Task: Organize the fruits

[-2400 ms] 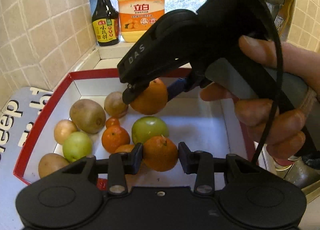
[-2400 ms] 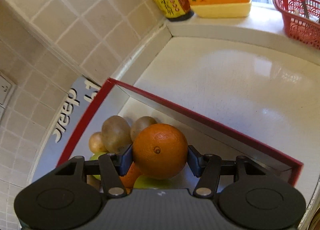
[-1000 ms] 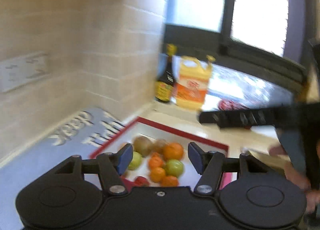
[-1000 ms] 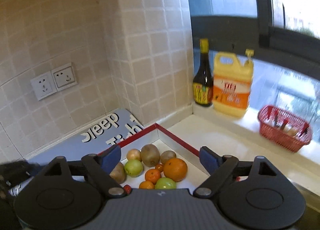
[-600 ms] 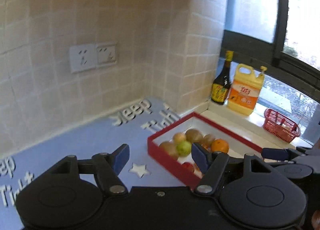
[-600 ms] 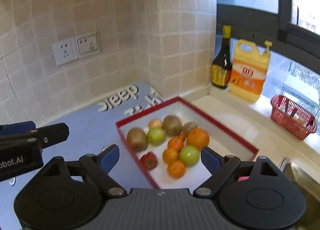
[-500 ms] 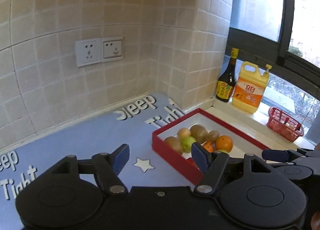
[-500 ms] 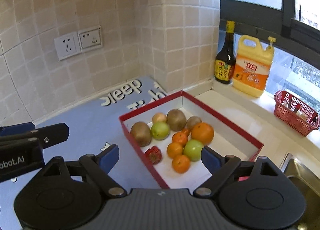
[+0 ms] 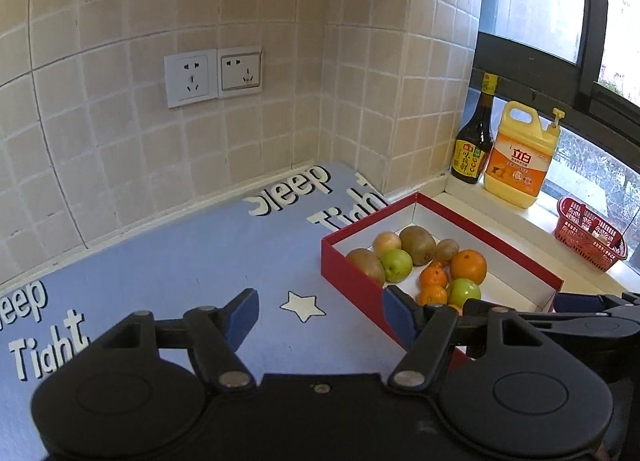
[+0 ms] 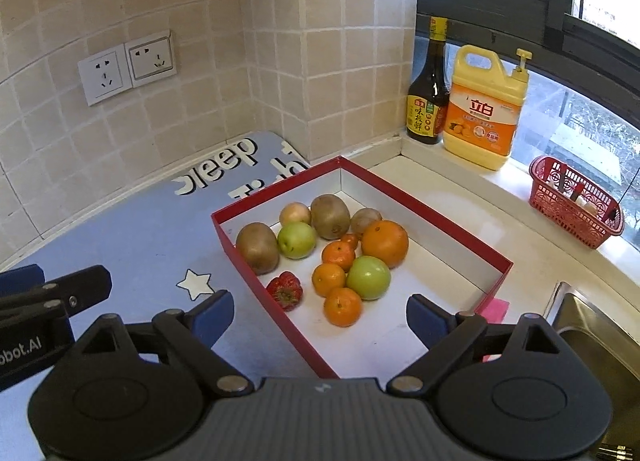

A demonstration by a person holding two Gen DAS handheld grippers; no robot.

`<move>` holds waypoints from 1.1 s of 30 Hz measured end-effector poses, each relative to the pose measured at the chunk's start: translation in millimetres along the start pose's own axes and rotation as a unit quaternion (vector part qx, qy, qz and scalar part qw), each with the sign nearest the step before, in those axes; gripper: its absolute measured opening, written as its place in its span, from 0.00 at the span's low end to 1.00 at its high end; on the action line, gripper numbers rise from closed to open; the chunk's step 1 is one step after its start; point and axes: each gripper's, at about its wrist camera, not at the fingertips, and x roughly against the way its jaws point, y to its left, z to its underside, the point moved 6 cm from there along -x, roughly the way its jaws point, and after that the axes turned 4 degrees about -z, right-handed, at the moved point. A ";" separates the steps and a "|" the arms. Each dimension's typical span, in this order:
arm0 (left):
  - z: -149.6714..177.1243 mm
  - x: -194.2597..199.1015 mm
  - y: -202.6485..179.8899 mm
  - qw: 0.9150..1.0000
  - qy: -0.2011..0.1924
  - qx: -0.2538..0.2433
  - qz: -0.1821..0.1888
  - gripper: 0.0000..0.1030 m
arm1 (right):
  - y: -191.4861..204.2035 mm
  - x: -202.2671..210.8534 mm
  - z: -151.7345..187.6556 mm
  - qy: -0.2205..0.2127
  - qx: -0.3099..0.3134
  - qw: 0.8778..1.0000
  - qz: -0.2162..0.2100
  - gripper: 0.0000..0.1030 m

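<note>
A red box with a white inside (image 10: 452, 227) (image 9: 492, 239) sits on the counter and holds several fruits: a big orange (image 10: 385, 243) (image 9: 468, 265), small oranges, green apples (image 10: 368, 277), kiwis (image 10: 257, 247) and a strawberry (image 10: 285, 290). My left gripper (image 9: 320, 319) is open and empty, held high above the blue mat, left of the box. My right gripper (image 10: 320, 317) is open and empty, held above the near side of the box. Each gripper shows at the edge of the other's view.
A blue "Sleep Tight" mat (image 9: 180, 261) covers the counter at left. A soy sauce bottle (image 10: 428, 97), a yellow detergent jug (image 10: 484, 117) and a red basket (image 10: 576, 201) stand on the window sill. A sink (image 10: 600, 337) is at right. Tiled walls carry sockets (image 9: 214, 75).
Both grippers let go of their oranges in the box, opened, and pulled back and up. In the last half second they have barely moved.
</note>
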 end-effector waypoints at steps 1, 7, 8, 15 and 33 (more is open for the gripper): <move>-0.3 -1.3 -0.1 1.000 0.002 -0.001 0.000 0.79 | -0.6 -0.5 -0.3 0.000 0.000 1.000 0.001 0.92; -0.9 -4.3 -1.0 1.000 0.006 -0.001 0.002 0.79 | -2.7 -3.5 -2.2 0.002 -0.002 1.000 0.001 0.92; -1.2 -5.0 -0.8 1.000 0.006 -0.001 0.003 0.79 | -2.6 -3.9 -2.2 0.002 -0.002 1.000 0.001 0.92; -1.4 -6.8 -1.2 1.000 0.009 -0.002 0.002 0.79 | -1.8 -6.6 -2.8 0.002 -0.001 1.000 0.000 0.92; -1.4 -9.1 -1.5 1.000 0.014 -0.002 0.004 0.79 | 0.7 -9.6 -2.1 0.007 0.000 1.000 -0.008 0.92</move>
